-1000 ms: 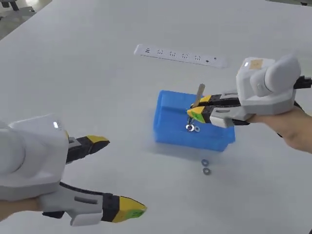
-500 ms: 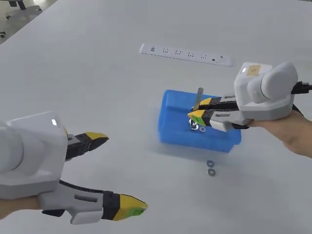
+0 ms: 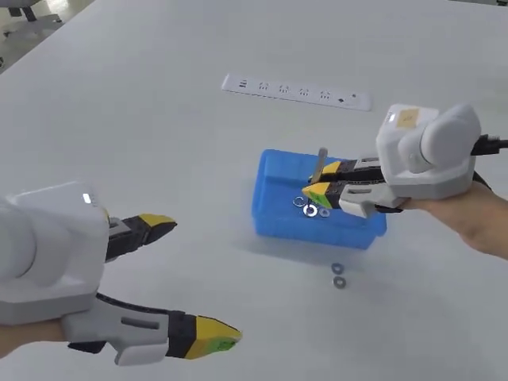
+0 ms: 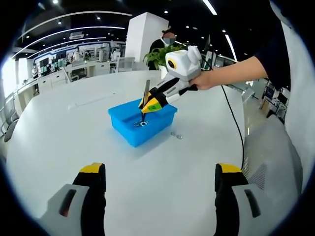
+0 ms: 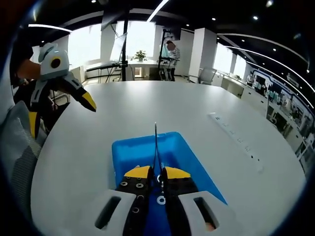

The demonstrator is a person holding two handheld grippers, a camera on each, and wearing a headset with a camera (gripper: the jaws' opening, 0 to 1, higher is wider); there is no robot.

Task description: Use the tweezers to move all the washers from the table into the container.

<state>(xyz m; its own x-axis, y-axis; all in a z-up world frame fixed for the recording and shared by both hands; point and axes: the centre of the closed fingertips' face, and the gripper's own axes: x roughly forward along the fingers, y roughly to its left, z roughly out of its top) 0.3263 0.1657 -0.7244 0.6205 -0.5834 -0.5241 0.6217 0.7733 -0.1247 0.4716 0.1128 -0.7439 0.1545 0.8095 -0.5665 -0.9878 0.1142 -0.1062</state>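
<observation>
Right hand-held gripper (image 3: 324, 180): tweezers (image 3: 321, 161) near-upright, tips down.

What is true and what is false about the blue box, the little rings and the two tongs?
The right tongs are shut on the tweezers. True.
The left tongs hold a ring. False: they are open and hold nothing.
Two loose rings lie on the table beside the blue box. True.
The blue box is empty. False: other rings lie inside it.
The power strip lies in the box. False: it lies on the table, beyond the box.
</observation>
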